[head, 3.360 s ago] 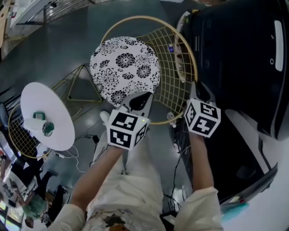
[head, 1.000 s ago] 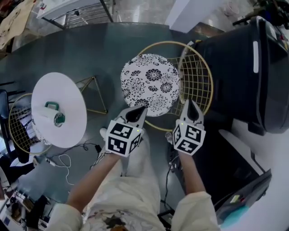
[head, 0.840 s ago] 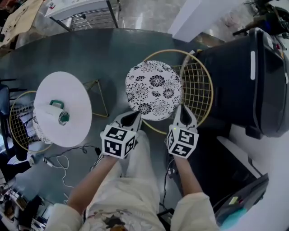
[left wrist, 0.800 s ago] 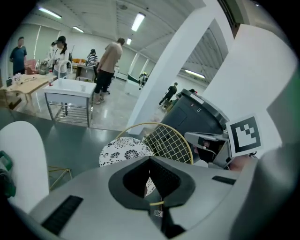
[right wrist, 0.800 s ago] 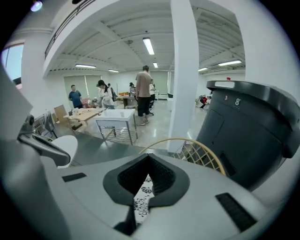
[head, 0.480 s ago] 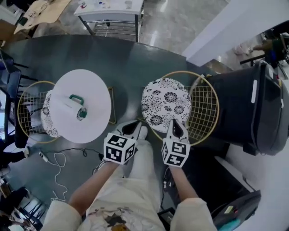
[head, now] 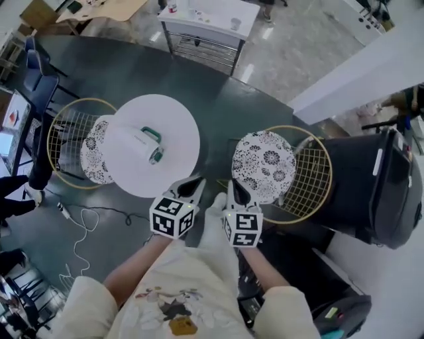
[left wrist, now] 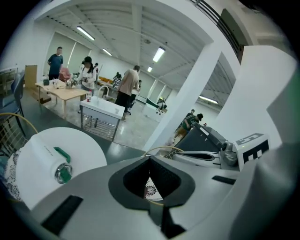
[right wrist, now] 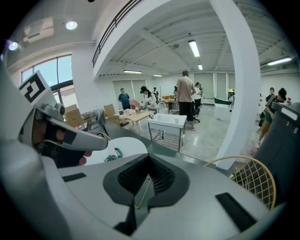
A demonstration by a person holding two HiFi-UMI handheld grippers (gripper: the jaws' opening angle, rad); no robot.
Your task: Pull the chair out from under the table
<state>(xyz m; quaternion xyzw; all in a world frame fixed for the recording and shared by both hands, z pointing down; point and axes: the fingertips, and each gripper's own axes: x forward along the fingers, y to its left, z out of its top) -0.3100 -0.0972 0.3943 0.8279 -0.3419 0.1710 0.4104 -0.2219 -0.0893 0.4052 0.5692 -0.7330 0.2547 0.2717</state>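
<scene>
Chair (head: 306, 177), gold wire, floral seat: stands clear of the round tabletop (head: 173, 124), beside black bin (head: 377, 189). Left tongs (head: 197, 181), right tongs (head: 232, 185): both clenched, apparently empty, near seat edge. Handling: lift tongs away without snagging the wire rim.

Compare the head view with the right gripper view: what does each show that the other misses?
Head view only: the black-and-white floral seat cushion and the person's cream clothing. Right gripper view only: people standing at far desks, ceiling strip lights. Both: the round white table with its green-handled white mug, the gold wire chair whose rim the right tool pinches, the white-topped metal cart, the left tool.
</scene>
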